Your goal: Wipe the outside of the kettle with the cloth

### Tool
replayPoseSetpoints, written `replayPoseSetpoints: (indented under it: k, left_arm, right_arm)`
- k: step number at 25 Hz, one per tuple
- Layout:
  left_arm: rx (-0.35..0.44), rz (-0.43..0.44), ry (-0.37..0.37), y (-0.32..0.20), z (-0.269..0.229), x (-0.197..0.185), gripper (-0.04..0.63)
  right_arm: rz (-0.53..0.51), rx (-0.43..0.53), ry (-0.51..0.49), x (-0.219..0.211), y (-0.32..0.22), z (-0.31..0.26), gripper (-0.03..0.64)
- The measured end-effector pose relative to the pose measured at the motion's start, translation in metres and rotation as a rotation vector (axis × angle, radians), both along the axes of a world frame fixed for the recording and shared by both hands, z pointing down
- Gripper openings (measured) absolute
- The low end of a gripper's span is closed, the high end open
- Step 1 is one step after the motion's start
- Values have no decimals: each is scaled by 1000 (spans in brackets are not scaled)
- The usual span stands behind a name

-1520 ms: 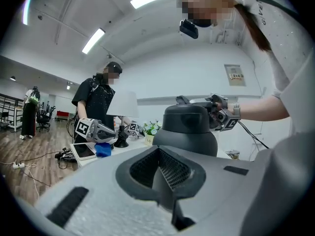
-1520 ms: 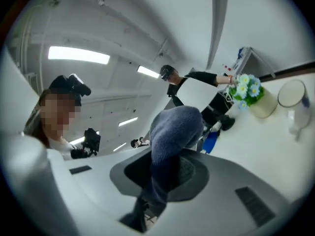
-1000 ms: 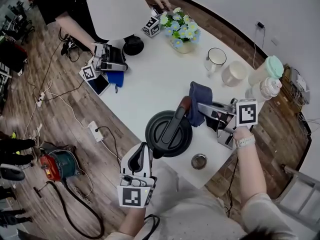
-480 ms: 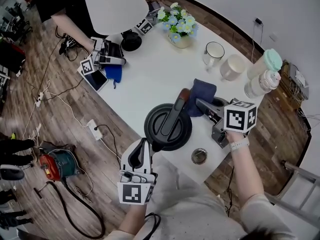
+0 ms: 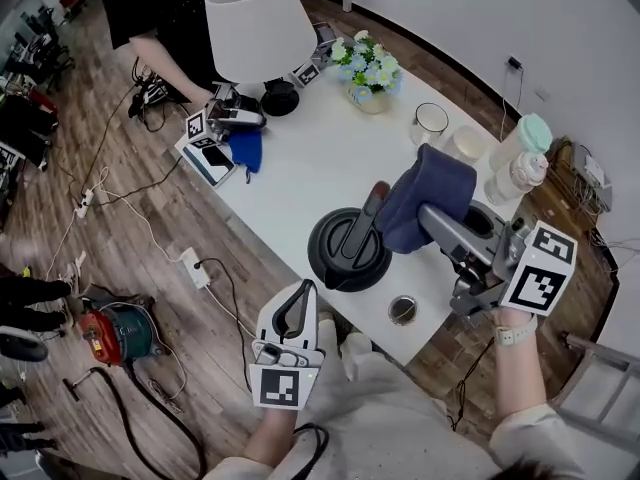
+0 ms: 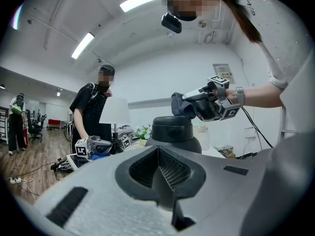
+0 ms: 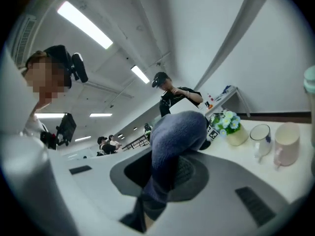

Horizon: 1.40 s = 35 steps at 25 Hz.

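Head view: we look down on a white table (image 5: 310, 168). The black kettle (image 5: 348, 250) stands upright near the table's 6 o'clock edge, lid on, with its handle running toward 1 o'clock.
Cloth: the dark blue cloth (image 5: 432, 193) is bunched at 2 o'clock from the kettle. Its lower fold overlaps the top end of the handle in this view.
Right tool: the right tool (image 5: 428, 216) reaches in from 3 o'clock of the kettle, its jaws clamped on the cloth.
Right gripper view: the cloth fills the gap between the jaws and bulges up past them, with the pads pressed into it.
Left tool: the left tool (image 5: 303, 293) sits at 7 o'clock from the kettle, off the table edge. Its tips are just beside the kettle body, and we cannot tell if they touch it.
Left gripper view: the jaws are closed together with nothing between them. The kettle is straight ahead beyond the tips. The cloth hangs just over the lid at 1 o'clock, and we cannot tell whether it touches.
Table, other items: clock positions here are taken from the kettle.
- 11 o'clock: a lamp with a white shade (image 5: 258, 23).
- 12 o'clock: a pot of flowers (image 5: 370, 68).
- 1 o'clock: a glass mug (image 5: 432, 120) and a pale cup (image 5: 465, 143).
- 2 o'clock: a green-capped bottle (image 5: 530, 136).
- 4 o'clock: a small round metal piece (image 5: 402, 310).
Far end: at 11 o'clock a second person stands by the table, with a blue rag (image 5: 245, 150) at that corner.
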State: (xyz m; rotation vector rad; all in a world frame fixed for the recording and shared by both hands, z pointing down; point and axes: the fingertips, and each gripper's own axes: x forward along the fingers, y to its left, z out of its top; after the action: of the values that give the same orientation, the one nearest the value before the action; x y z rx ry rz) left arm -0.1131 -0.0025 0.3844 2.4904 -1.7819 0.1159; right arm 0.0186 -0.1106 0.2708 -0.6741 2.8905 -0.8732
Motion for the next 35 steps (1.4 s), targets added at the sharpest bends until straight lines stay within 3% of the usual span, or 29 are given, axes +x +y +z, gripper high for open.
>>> replayPoseSetpoints:
  k: [2, 6, 7, 8, 9, 12, 14, 16, 18, 20, 35]
  left_arm:
    - [0, 23, 2, -1, -4, -1, 6]
    - [0, 60, 9, -3, -12, -9, 6]
    - [3, 70, 6, -3, -14, -12, 6]
    - [5, 78, 6, -3, -14, -14, 6]
    - [4, 85, 9, -4, -14, -17, 6]
    - [3, 99, 24, -4, -13, -24, 6]
    - [-1, 109, 31, -4, -11, -26, 6]
    - [-4, 122, 37, -5, -10, -26, 6]
    - [-1, 137, 39, -6, -10, -25, 8]
    - [6, 147, 40, -6, -11, -24, 6]
    - [-8, 129, 45, -4, -9, -33, 8]
  right_arm:
    - [63, 123, 65, -9, -1, -13, 55]
    - [217, 480, 331, -21, -4, -30, 55]
    - [230, 514, 358, -25, -1, -32, 55]
    - [224, 483, 334, -29, 2, -33, 55]
    - [193, 391, 260, -35, 8, -32, 55]
    - [-55, 16, -19, -67, 40, -23, 55]
    - [-211, -73, -33, -92, 65, -16, 55]
    - [-244, 15, 131, -106, 73, -2, 55]
    - [-213, 146, 335, -109, 69, 14, 55]
    - [-179, 215, 446, -107, 62, 23, 55]
    - [64, 245, 490, -67, 9, 29, 55]
